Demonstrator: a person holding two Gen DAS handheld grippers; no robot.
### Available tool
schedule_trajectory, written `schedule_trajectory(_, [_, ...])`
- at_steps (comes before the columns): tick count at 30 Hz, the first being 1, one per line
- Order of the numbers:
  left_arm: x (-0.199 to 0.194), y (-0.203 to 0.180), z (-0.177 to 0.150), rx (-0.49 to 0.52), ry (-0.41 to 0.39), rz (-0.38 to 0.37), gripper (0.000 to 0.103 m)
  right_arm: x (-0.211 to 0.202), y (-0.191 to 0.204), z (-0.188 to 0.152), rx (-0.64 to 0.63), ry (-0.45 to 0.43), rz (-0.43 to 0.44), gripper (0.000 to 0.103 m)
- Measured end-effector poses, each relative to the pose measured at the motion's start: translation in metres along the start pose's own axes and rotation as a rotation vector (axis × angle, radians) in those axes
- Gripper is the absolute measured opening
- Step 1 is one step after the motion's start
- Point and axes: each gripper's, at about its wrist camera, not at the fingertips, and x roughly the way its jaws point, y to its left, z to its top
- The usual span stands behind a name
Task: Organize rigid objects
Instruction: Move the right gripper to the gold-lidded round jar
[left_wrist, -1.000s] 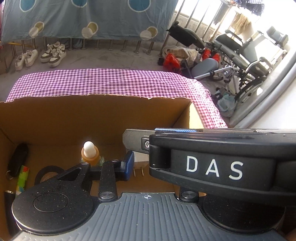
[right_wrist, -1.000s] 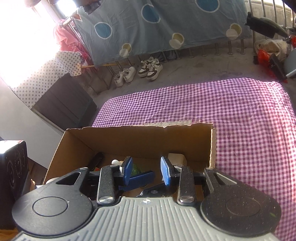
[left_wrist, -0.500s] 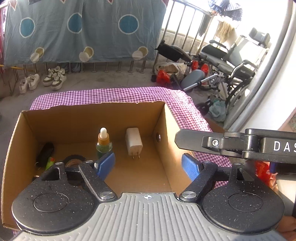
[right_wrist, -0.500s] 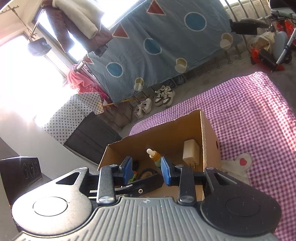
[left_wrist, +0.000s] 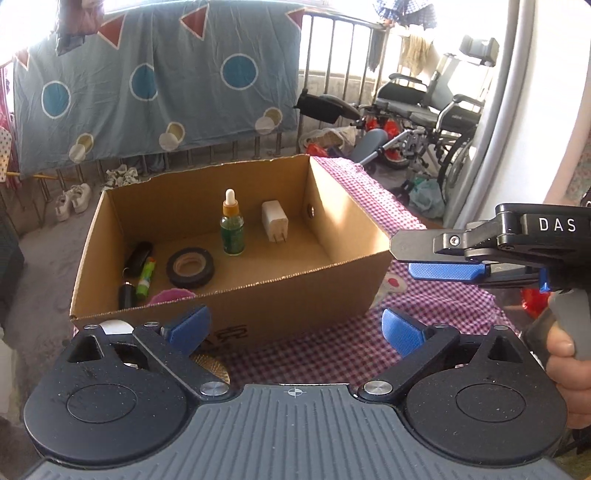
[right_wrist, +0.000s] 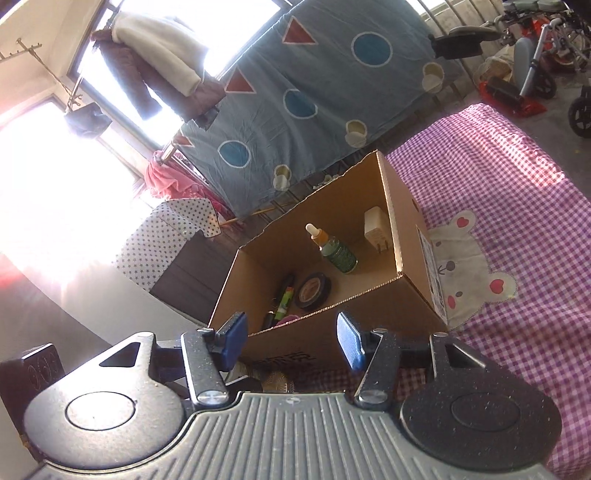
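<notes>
Sitting in the box (left_wrist: 229, 291) already: dropper bottle (left_wrist: 232, 225), charger (left_wrist: 274, 221), tape roll (left_wrist: 190, 266). Left gripper (left_wrist: 295, 326) and right gripper (right_wrist: 291, 341) have just spread, both empty; little seems left.

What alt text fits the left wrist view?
An open cardboard box on a purple checked cloth holds a dropper bottle, charger plug and tape roll. The left tool is open and empty in front of it.
</notes>
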Motion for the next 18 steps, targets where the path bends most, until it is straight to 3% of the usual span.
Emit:
schedule_trajectory(8, [0.001, 0.010, -0.048, 0.000, 0.044, 0.079, 0.101, 0.016, -0.002, -0.029, 0.001, 0.100, 0.006, 0.061])
schedule_trajectory(18, [0.030, 0.038, -0.083, -0.028, 0.051, 0.138, 0.100, 0.083, 0.008, -0.054, -0.009, 0.242, 0.043, 0.059])
